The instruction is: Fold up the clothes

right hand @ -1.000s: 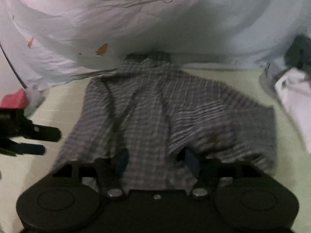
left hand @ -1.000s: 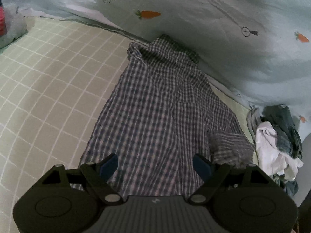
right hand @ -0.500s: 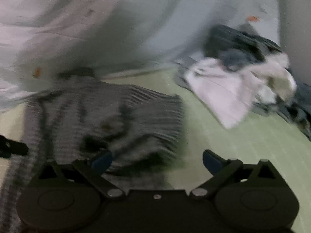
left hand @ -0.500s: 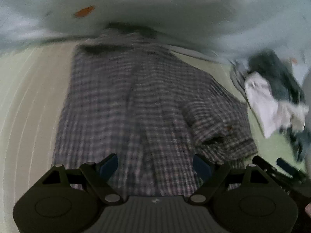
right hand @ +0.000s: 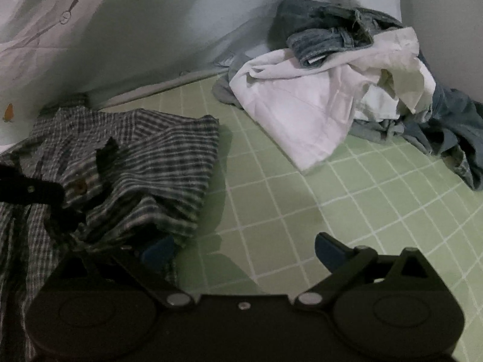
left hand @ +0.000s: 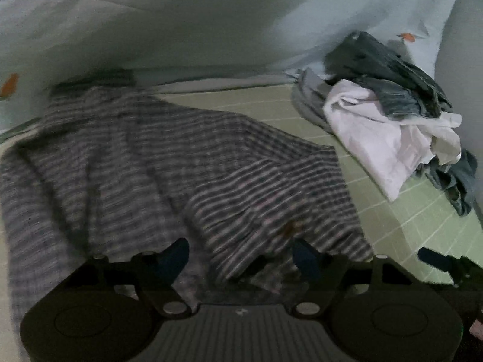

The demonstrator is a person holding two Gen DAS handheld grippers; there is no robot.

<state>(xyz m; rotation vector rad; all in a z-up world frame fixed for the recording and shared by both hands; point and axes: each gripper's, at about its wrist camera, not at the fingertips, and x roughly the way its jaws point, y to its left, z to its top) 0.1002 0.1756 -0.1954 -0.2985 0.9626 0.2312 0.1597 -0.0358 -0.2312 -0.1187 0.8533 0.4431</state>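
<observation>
Checked shirt [left hand: 169, 163] is spread on the sheet [right hand: 347, 211], its sleeve now folded inward; left gripper [left hand: 241, 256], jaws just narrowing, and right gripper [right hand: 241, 249], just widened, are both unclenched.

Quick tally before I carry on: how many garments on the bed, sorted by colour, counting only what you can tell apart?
Checked grey: 1, the plaid shirt lying spread on the sheet.
White: 1, the white garment in the pile.
Blue denim: 1 at least, the jeans on top of the pile; more pieces may lie beneath.
Plain grey: 1, the grey cloth under the white one.
Total: 4 told apart.
</observation>
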